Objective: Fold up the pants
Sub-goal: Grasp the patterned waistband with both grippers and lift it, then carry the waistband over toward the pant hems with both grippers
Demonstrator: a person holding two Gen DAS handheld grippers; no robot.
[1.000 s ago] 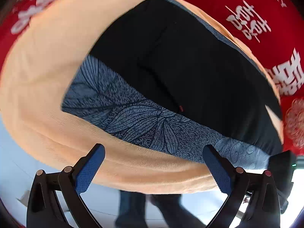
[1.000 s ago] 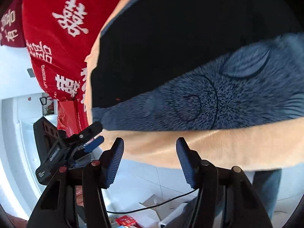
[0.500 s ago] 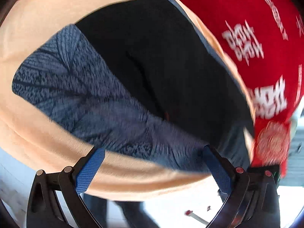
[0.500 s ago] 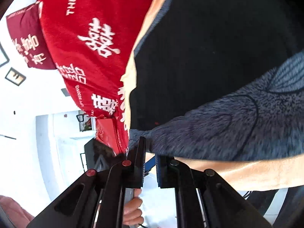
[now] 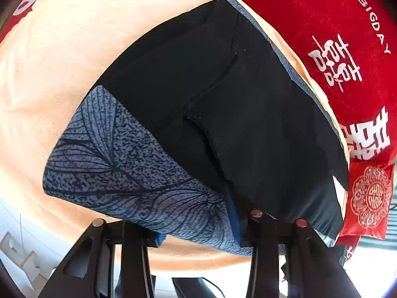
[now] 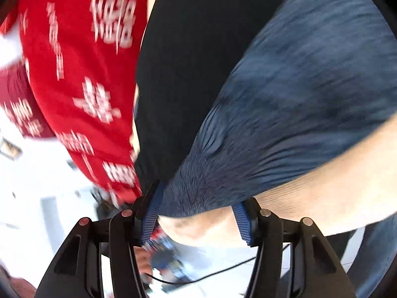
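Observation:
Black pants point(image 5: 223, 104) with a blue-grey leaf-print band point(image 5: 119, 168) lie on a peach cloth point(image 5: 49, 62). My left gripper point(image 5: 198, 233) has closed in on the near edge of the printed band, which drapes over its fingers. In the right wrist view the pants point(image 6: 193, 49) and the printed band point(image 6: 285, 104) are blurred by motion. My right gripper point(image 6: 198, 218) is part open with the band's corner between its blue pads, bunched against the left pad point(image 6: 151, 213).
A red blanket with white characters point(image 5: 347, 49) lies beyond the peach cloth, also in the right wrist view point(image 6: 74, 74). A small red embroidered cushion point(image 5: 369, 198) sits at the right. White floor and a cable point(image 6: 223, 268) show below.
My left gripper has gone from wide open to closed on the band's edge. My right gripper closed on the band's corner half a second ago, now stands wider, and is swinging.

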